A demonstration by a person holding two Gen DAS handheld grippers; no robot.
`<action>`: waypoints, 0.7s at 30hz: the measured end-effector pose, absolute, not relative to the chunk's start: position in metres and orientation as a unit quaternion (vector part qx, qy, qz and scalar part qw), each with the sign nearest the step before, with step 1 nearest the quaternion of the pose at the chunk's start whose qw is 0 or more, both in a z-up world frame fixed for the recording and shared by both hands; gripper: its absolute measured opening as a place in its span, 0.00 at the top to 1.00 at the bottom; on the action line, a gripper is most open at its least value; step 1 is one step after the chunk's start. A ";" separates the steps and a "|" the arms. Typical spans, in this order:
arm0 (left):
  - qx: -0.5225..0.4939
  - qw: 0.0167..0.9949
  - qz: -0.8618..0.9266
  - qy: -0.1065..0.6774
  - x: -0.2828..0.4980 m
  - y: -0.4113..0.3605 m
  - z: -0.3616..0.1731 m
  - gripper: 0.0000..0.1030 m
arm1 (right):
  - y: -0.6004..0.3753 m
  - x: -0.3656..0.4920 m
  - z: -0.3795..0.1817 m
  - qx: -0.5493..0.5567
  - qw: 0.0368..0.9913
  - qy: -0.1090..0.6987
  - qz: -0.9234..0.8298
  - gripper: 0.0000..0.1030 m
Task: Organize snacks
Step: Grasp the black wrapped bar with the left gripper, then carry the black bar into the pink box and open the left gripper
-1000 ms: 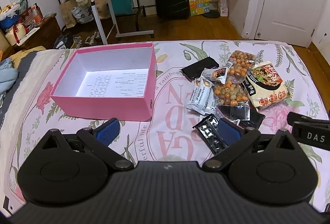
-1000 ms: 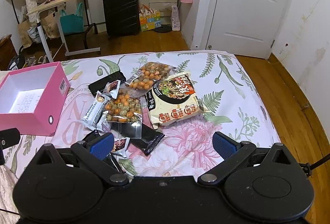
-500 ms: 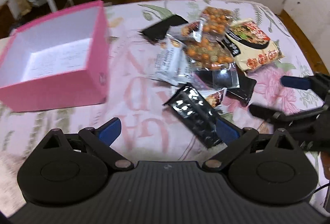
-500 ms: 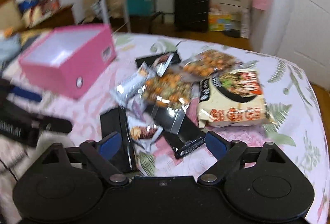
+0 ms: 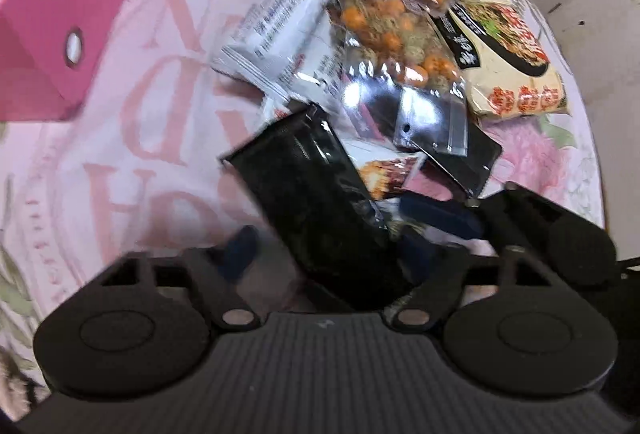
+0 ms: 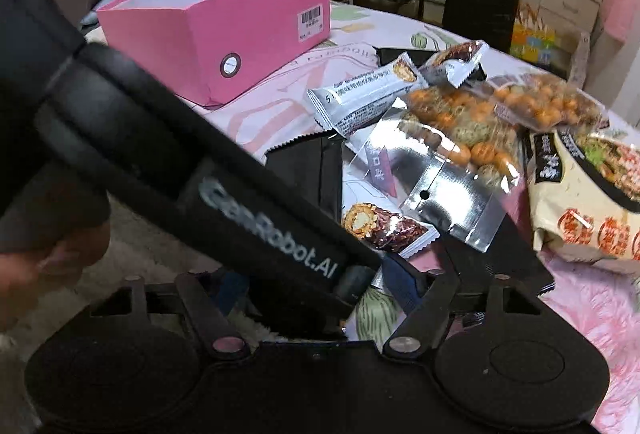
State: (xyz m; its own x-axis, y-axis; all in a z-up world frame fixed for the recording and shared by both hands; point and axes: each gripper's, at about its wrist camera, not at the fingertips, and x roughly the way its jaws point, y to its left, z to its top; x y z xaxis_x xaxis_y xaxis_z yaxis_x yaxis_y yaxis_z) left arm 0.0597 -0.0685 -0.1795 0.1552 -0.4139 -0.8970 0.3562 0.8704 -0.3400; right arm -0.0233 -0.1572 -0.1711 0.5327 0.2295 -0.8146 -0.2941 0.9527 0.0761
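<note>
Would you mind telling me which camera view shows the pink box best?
The right wrist view: the pink box appears nearly whole and sharp there, with its open top, barcode label and round finger hole visible. The left wrist view catches only a blurred corner at the top left edge.

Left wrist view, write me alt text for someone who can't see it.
The left hand-held gripper straddles a black snack packet at the near edge of a snack pile on a pink floral bedspread, its jaws closing in. A pink box sits upper left.
</note>
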 end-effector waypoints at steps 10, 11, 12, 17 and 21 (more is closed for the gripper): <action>-0.069 0.722 -0.277 0.630 0.064 -0.058 -0.177 0.46 | -0.150 -0.029 -0.163 -0.012 0.863 0.485 0.139 0.47; -0.075 0.717 -0.278 0.635 0.064 -0.054 -0.176 0.47 | -0.151 -0.027 -0.161 -0.010 0.862 0.487 0.138 0.47; -0.082 0.713 -0.278 0.639 0.064 -0.051 -0.174 0.47 | -0.151 -0.026 -0.158 -0.008 0.860 0.490 0.139 0.47; -0.088 0.710 -0.281 0.639 0.064 -0.043 -0.156 0.48 | -0.157 -0.019 -0.138 0.023 0.854 0.499 0.146 0.55; -0.083 0.717 -0.281 0.633 0.064 -0.033 -0.136 0.48 | -0.164 -0.012 -0.123 0.056 0.849 0.503 0.152 0.64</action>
